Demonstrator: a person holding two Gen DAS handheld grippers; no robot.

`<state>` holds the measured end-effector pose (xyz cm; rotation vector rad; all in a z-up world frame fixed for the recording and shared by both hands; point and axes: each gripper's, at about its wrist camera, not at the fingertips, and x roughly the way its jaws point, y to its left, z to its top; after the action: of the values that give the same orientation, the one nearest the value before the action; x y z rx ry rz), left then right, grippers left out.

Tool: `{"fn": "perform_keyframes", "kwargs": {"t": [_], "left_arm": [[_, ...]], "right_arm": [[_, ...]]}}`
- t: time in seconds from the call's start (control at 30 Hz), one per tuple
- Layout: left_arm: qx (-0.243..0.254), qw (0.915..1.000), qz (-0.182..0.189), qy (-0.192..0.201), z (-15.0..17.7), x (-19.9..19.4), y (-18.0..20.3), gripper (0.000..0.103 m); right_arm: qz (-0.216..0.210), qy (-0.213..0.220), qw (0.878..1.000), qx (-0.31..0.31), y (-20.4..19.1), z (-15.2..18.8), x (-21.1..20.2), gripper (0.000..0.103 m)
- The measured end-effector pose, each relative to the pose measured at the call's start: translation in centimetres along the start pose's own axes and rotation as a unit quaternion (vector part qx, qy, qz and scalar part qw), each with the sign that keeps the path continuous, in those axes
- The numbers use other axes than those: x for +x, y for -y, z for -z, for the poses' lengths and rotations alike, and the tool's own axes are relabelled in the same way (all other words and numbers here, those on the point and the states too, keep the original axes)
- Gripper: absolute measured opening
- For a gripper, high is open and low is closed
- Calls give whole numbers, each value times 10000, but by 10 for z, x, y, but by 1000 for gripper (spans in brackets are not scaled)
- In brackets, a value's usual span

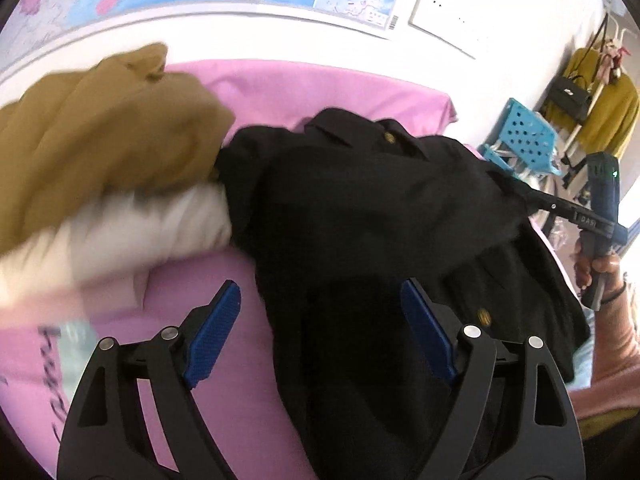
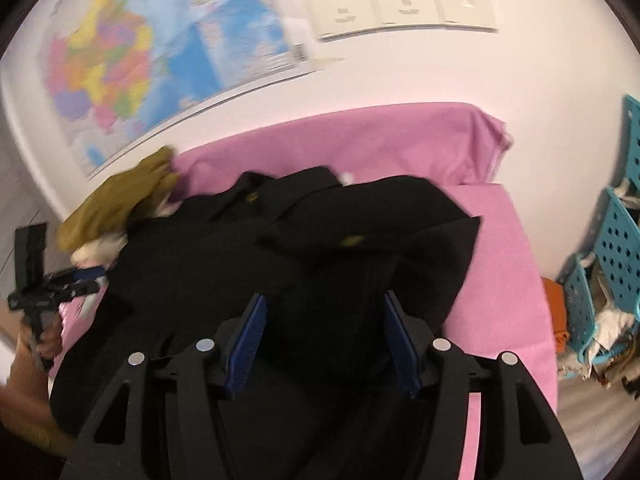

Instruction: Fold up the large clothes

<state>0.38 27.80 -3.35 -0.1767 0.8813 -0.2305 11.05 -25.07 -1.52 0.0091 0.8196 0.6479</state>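
A black coat with gold buttons (image 1: 360, 216) lies bunched on a bed with a pink sheet (image 1: 312, 88); it also fills the middle of the right wrist view (image 2: 304, 248). My left gripper (image 1: 320, 304) is open just above the coat's near left edge, holding nothing. My right gripper (image 2: 322, 316) is open over the coat's near part, holding nothing. In the left wrist view the right gripper (image 1: 536, 196) reaches in from the right at the coat's edge.
A mustard-brown garment (image 1: 100, 136) with white lining (image 1: 132, 228) is piled left of the coat. A map (image 2: 132, 64) hangs on the wall behind the bed. Blue perforated baskets (image 2: 616, 248) stand right of the bed, beside hanging clothes (image 1: 608, 112).
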Motion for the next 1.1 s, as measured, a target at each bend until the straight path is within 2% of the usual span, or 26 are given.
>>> {"fn": "perform_keyframes", "kwargs": {"t": [0.07, 0.13, 0.23, 0.33, 0.5, 0.67, 0.73, 0.83, 0.9, 1.0, 1.1], "left_arm": [[-40, 9999, 97, -65, 17, -6, 1, 82], [-105, 9998, 120, -125, 31, -9, 1, 82], [-253, 9990, 212, -310, 52, -11, 0, 83], [-506, 9964, 496, -468, 72, -16, -6, 85], [-779, 9909, 987, -485, 101, -26, -13, 88], [-847, 9828, 1521, -614, 114, -31, -5, 89], [-785, 9798, 1713, -671, 118, -31, 0, 92], [-917, 9656, 2330, -704, 128, -30, 6, 97], [-901, 9649, 2394, -593, 132, -30, 12, 97], [-919, 9609, 2548, -569, 132, -30, 20, 97], [-847, 9585, 2652, -608, 129, -25, 29, 97]], "right_arm": [[85, -179, 9998, 11, 0, 7, 8, 58], [31, -491, 9981, 364, 13, 13, 22, 58], [-107, -387, 9973, 614, 19, 18, 15, 58], [-38, -141, 9983, 569, 15, 25, -13, 76], [-345, -178, 9945, 977, 30, 64, -55, 86], [-582, -572, 9856, 1481, 43, 123, -63, 86], [-711, -432, 9850, 1513, 41, 137, -70, 88], [-1009, -394, 9819, 1555, 36, 145, -74, 89], [-1241, -433, 9802, 1480, 29, 151, -73, 91], [-1347, -401, 9809, 1341, 18, 154, -73, 92], [-1711, -350, 9734, 1481, 16, 156, -72, 92]]}}
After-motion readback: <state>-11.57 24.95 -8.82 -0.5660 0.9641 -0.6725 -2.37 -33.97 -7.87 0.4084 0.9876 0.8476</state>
